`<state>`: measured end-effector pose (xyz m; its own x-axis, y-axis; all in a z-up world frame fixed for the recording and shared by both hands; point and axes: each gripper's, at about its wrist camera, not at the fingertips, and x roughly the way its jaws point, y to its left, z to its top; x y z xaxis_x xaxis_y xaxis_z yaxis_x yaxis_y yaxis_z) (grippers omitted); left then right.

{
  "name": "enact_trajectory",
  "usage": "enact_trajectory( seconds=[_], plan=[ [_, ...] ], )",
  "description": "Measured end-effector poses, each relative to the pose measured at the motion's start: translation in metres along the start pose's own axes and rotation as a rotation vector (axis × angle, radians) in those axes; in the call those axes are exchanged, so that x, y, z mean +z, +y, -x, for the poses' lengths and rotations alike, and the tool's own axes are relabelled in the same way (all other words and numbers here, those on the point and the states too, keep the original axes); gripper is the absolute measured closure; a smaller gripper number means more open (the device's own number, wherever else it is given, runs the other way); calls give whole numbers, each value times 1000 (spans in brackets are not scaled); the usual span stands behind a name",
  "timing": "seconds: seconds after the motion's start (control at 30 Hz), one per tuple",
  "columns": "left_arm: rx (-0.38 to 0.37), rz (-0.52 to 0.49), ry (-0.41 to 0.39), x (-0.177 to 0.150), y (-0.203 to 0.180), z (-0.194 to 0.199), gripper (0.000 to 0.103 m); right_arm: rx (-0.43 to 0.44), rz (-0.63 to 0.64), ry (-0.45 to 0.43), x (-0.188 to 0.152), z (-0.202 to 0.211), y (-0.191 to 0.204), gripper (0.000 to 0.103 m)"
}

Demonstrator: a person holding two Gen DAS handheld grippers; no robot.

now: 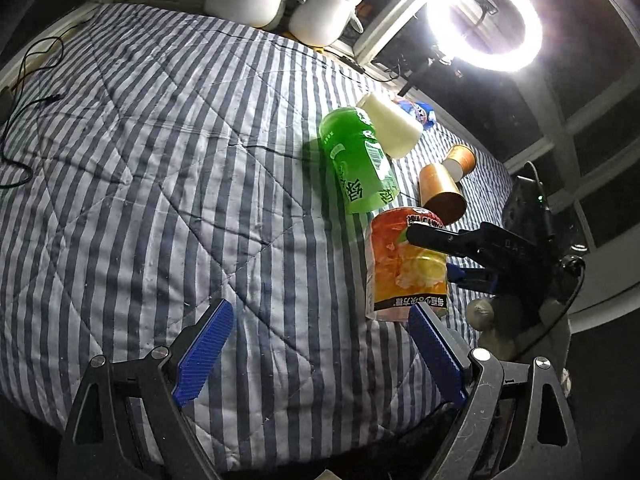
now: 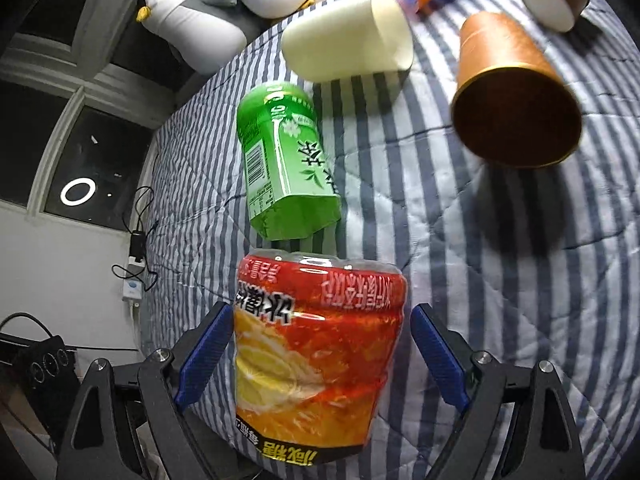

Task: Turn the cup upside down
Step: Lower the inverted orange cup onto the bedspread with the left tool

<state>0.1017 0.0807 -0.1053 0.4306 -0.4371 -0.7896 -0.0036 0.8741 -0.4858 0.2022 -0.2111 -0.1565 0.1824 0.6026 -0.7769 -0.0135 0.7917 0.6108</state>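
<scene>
The right gripper (image 2: 320, 356) stood with its blue pads (image 2: 204, 354) spread to either side of the orange-red cup (image 2: 316, 360), a cut-down drink bottle with printed label. Its left pad lay at or against the cup's wall, while a gap showed at the right pad, so the jaws were parted rather than clamped. The label's characters read upside down, and in the left wrist view the same cup (image 1: 406, 264) stood on the striped quilt (image 1: 160, 168) with the right gripper (image 1: 432, 256) reaching in from the right, one black finger across its upper front.

The left gripper (image 1: 320, 354) hung wide open over bare quilt, holding nothing, its right pad (image 1: 438, 354) just below the cup's base in the picture.

Just beyond the orange-red cup lay a green cup (image 2: 280, 160) on its side, also cut from a labelled bottle. Past it a cream cup (image 2: 348, 44) lay tipped over, and to the right two copper-coloured cups (image 2: 516, 100) lay on their sides, well apart from the grasp. Penguin plush toys (image 2: 192, 16) sat at the quilt's far edge, and a ring light (image 1: 484, 20) glared beyond it.
</scene>
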Motion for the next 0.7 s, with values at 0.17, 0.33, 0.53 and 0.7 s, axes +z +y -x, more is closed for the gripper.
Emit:
enact_trajectory(
  seconds=[0.17, 0.33, 0.53, 0.7],
  plan=[
    [2, 1, -9, -2, -1, 1, 12, -2, 31, -20, -4, 4, 4, 19],
    [-9, -3, -14, -5, -9, 5, 12, -11, 81, -91, -15, 21, 7, 19],
    [-18, -29, -12, -4, -18, 3, 12, -41, 155, -224, -30, 48, 13, 20],
    [-10, -56, -23, -7, -27, 2, 12, -138, 261, -360, -45, 61, 20, 20]
  ],
)
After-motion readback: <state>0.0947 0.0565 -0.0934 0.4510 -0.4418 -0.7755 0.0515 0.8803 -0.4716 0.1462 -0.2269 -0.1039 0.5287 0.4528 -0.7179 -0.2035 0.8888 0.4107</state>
